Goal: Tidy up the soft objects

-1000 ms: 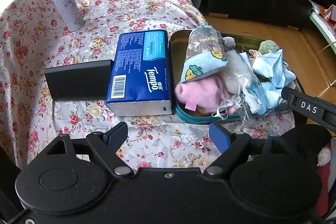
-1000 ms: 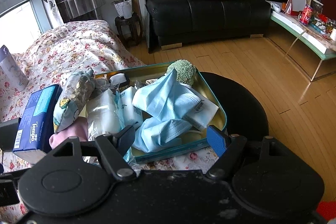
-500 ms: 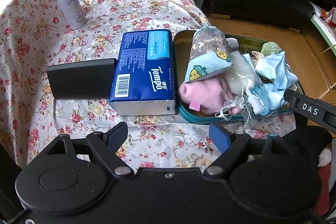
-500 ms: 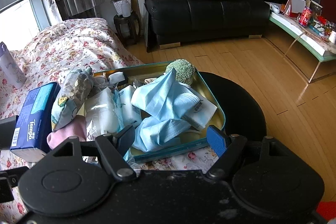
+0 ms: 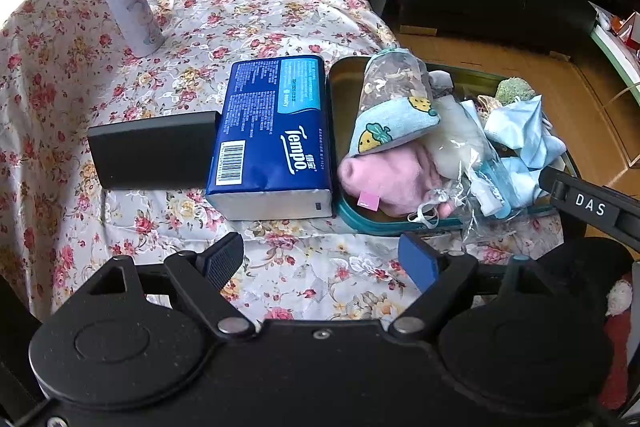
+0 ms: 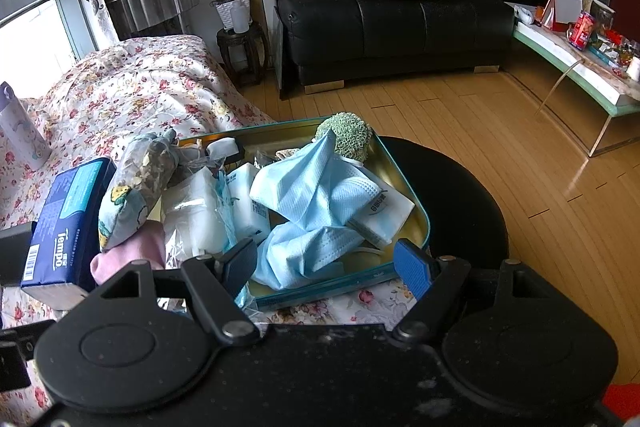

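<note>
Both the left gripper (image 5: 320,261) and right gripper (image 6: 326,265) hang tilted downward with jaws spread and empty, above the floral cloth (image 5: 240,7) near the tin tray (image 6: 416,211) heaped with soft items.

The bedspread (image 5: 248,11) was white with red and yellow flowers. The tissue pack (image 5: 272,131) was dark blue, the tin (image 6: 416,211) teal, the masks (image 6: 316,187) light blue, the cloth (image 5: 396,175) pink.
</note>
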{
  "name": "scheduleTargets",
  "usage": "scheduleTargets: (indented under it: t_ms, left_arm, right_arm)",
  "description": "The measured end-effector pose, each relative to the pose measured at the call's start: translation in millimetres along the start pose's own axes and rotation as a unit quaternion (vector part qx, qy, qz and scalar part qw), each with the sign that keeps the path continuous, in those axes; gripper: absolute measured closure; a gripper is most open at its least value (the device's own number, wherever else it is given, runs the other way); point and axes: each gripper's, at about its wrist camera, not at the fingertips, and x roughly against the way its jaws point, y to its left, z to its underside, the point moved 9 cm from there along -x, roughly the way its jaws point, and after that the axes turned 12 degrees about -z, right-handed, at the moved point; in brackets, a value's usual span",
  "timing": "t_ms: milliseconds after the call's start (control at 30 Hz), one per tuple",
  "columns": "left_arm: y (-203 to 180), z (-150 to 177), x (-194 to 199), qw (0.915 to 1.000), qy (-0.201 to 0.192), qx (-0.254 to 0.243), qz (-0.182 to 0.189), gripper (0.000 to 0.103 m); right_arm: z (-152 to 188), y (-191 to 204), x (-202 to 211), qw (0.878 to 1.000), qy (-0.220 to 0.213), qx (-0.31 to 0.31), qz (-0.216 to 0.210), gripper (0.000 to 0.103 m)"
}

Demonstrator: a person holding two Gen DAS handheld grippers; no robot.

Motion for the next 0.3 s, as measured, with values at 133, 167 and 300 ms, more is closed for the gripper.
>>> scheduleTargets:
  t_ms: [133,167,300]
  left_arm:
    - [0.0,-0.3,0.0,1.0,-0.001,0.0,0.0,0.022]
    - [-0.2,-0.2,0.0,1.0,-0.001,-0.001,-0.001,0.022]
    - [-0.6,0.2,-0.1,1.0,0.001,-0.001,0.001,0.022]
  right_arm:
    - [-0.1,0.1,0.0,1.0,0.0,-0.001,0.0,0.028]
    - [-0.1,0.0,0.2,1.0,0.0,0.0,0.0,0.028]
    - [0.0,-0.1,0.2,1.0,0.0,-0.001,0.0,0.028]
